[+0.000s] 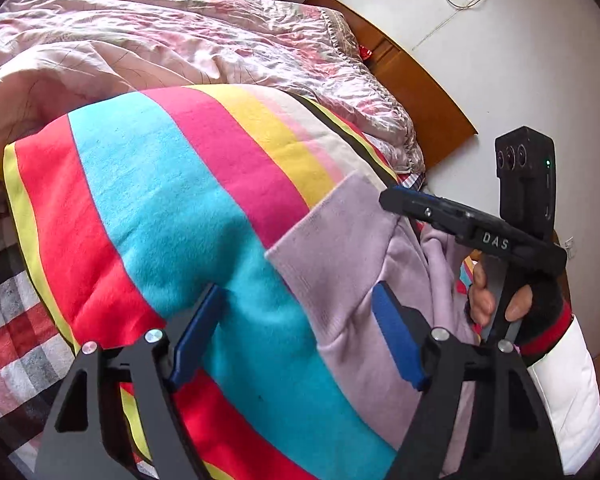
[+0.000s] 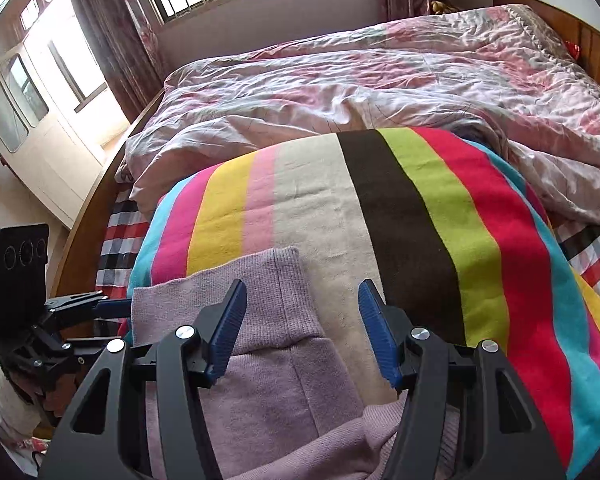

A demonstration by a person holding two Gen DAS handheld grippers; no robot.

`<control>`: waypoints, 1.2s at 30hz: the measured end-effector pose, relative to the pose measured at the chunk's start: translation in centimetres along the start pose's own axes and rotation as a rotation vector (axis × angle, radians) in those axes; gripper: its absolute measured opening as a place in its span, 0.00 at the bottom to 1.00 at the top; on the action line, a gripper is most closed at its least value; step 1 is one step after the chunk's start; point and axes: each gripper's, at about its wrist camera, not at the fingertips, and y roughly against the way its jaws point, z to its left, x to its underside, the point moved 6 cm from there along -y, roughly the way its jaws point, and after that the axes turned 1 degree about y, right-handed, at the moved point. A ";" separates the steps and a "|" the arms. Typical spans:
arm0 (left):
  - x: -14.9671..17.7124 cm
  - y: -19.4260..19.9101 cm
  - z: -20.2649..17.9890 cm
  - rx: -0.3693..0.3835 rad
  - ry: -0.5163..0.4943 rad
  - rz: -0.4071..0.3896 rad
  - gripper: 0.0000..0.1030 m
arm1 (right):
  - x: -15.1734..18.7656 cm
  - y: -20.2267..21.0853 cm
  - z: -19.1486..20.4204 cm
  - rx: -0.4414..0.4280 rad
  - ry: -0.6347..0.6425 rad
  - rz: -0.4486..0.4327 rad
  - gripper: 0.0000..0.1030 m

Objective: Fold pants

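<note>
The lilac knitted pants lie rumpled on a striped multicoloured fleece blanket, at lower centre of the right wrist view. The right gripper hovers spread above them; the left gripper is spread too, pinching nothing.

Left gripper and right gripper, jaws apart, empty.

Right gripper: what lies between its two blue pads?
In the right wrist view, the lilac pants and bare striped blanket show between the right gripper pads; nothing is clamped.
</note>
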 end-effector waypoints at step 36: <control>9.2 -2.0 -22.1 -0.152 -0.928 -0.032 0.80 | 14.1 23.6 -6.8 0.323 -0.467 -0.433 0.93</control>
